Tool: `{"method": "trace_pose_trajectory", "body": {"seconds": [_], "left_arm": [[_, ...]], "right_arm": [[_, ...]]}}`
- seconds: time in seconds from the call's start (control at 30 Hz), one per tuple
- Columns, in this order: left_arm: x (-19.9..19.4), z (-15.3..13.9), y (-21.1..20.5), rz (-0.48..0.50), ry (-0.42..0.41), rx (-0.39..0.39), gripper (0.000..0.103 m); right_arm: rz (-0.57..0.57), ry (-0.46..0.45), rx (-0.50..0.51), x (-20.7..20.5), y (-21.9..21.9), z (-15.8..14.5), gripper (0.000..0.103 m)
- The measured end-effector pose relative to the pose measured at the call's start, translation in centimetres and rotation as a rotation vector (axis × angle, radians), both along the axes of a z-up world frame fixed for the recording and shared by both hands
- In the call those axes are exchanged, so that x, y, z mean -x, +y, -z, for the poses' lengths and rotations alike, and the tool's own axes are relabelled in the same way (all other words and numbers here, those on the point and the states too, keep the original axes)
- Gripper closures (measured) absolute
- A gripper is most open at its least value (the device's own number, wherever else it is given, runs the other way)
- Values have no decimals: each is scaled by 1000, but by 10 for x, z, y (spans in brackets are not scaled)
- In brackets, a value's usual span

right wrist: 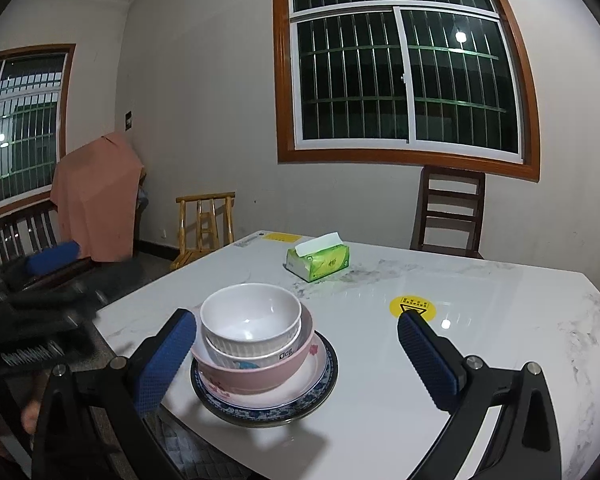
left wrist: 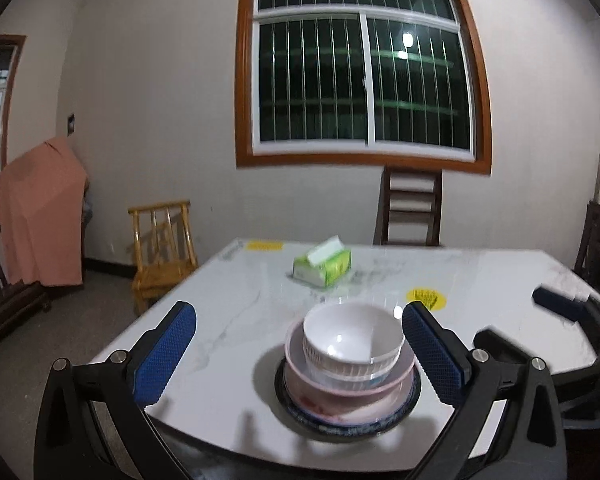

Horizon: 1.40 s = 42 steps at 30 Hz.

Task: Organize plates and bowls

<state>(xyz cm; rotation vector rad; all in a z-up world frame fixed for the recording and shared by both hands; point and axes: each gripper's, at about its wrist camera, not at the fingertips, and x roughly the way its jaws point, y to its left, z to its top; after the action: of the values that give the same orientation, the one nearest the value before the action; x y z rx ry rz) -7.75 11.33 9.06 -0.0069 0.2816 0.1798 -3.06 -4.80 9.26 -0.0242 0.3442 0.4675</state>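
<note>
A stack stands near the front edge of the white marble table (left wrist: 260, 292) (right wrist: 480, 304). A white bowl (left wrist: 352, 336) (right wrist: 250, 316) sits in a pink bowl (left wrist: 340, 388) (right wrist: 260, 376), which rests on a blue-rimmed plate (left wrist: 312, 420) (right wrist: 320, 384). My left gripper (left wrist: 300, 352) is open and empty, its blue pads either side of the stack and apart from it. My right gripper (right wrist: 296, 352) is open and empty; its left pad (right wrist: 164, 364) is close beside the pink bowl, the right pad far to the right.
A green tissue pack (left wrist: 322, 266) (right wrist: 318, 262) lies further back on the table, with yellow stickers (left wrist: 426, 298) (right wrist: 412, 306) on the top. Wooden chairs (left wrist: 410, 208) (right wrist: 206, 224) stand behind the table. The other gripper (left wrist: 560, 304) (right wrist: 52, 258) shows at each view's side.
</note>
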Motion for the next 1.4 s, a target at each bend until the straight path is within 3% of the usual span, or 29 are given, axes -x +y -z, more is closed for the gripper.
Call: {"method": "trace_pose_trajectory", "body": {"seconds": [0.2,0.53,0.7,0.83,1.03,1.23,1.4], "left_arm": [[2,-17,2,54,6,54,0],[-13,-4,2,61,102,96,0],[-22,5,0,61,168,88,0],[-24,17,-8,9,199,29,0],[-28,24,-9,25,234,38,0],[-34,31,-4,19,267,58,0],[-38,44,-4,-27,259,18,1]], "right_arm": [[16,-12,-42,2,-10,-9,0],[13,-3,-54,2,-11,-8,0],[10,12,-50,0,-10,-6,0],[8,17,-51,0,-11,-5,0],[12,51,-63,-4,-16,-1,0],[43,114,-90,-18,-34,10,0],[133,243,-70,-57,-75,38,0]]}}
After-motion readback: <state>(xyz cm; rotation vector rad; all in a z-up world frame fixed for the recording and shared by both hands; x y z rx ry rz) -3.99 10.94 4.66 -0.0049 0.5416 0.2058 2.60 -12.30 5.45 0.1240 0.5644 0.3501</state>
